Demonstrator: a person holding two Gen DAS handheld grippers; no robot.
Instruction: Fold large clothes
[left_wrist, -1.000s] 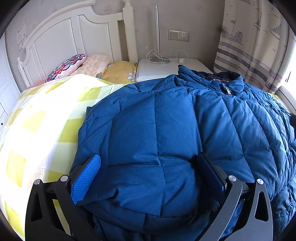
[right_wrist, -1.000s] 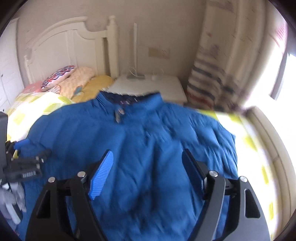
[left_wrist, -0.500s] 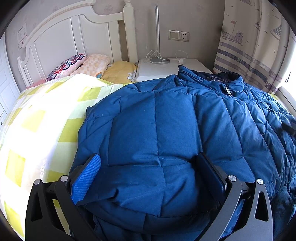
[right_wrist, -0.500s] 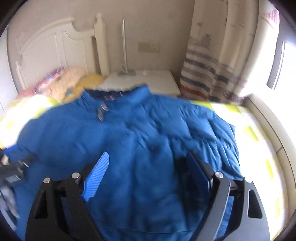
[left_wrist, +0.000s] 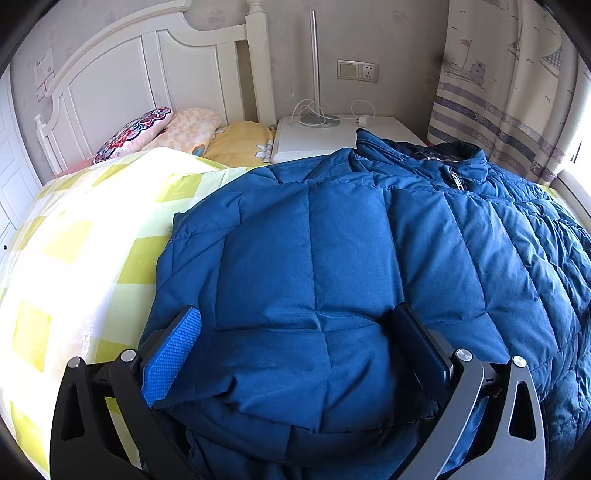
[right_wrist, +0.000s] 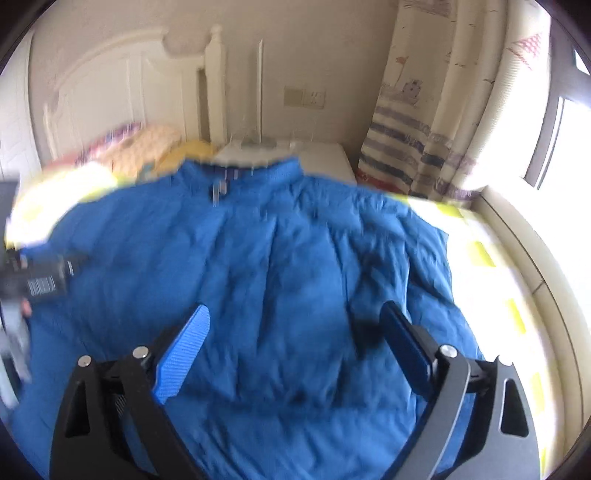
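Note:
A large blue puffer jacket lies spread over the bed, collar and zipper toward the nightstand. A quilted part of it, folded over, bulges between the fingers of my left gripper. Those fingers stand wide, and the left blue pad shows its bare face. In the blurred right wrist view the jacket fills the middle. My right gripper hovers over its lower right part; its jaws are opening, with only cloth below them and nothing pinched. The left gripper shows at that view's left edge.
The bed has a yellow-and-white checked sheet and a white headboard. Pillows lie at its head. A white nightstand holds a lamp and cables. Striped curtains hang on the right, with a window ledge beside the bed.
The right gripper's jaws have spread wider and its view has swung right and lower over the jacket. The left gripper and the fold between its fingers have not moved.

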